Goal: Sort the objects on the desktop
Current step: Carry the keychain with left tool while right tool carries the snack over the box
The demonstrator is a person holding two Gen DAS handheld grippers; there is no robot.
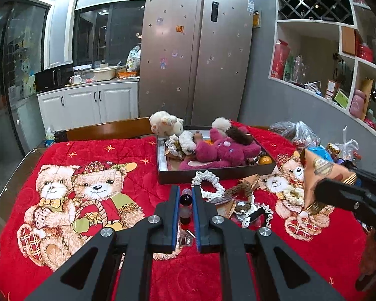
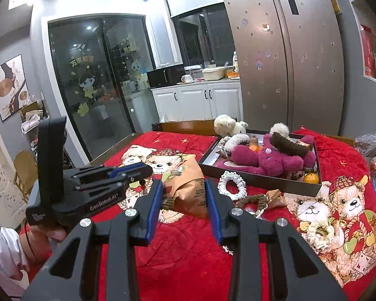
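Clamped in the left gripper (image 1: 186,200), lower centre, a beaded string (image 1: 186,199) looks small, hard, slippery. Right gripper (image 2: 183,195) pinches a light, crushable brown paper bag (image 2: 185,188); grip its folded edge. Tray (image 1: 213,173) sits beyond, mid-frame.
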